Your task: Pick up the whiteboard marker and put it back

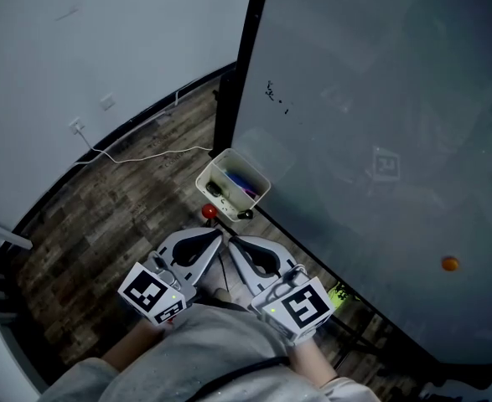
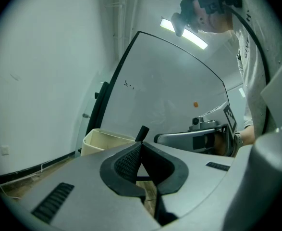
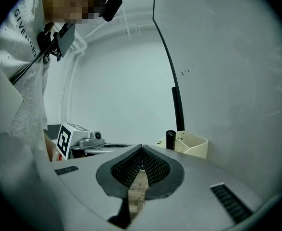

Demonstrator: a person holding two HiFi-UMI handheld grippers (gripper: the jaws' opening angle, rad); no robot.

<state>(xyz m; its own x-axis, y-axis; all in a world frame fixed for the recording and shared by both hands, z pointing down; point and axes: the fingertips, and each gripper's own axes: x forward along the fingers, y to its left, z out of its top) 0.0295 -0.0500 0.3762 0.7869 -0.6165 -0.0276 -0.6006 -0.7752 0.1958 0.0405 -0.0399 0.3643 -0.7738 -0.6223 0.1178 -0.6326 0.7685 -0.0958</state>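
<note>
Marker (image 3: 170,140) stands near-upright in bin (image 3: 194,146) — black end up.

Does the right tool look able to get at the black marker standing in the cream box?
Probably yes. The right tool points toward the cream box, the black marker stands up out of it, and nothing lies between. Its jaws are shut, though, and would need opening first.

We see two matching grey shells here, the left gripper (image 1: 219,237) and the right gripper (image 1: 234,243). Each has black ribbed pads (image 3: 153,166) and a white cube (image 1: 152,293) with black square markers. We wear a pale speckled top (image 1: 204,350) with dark lettering (image 3: 26,30).
</note>
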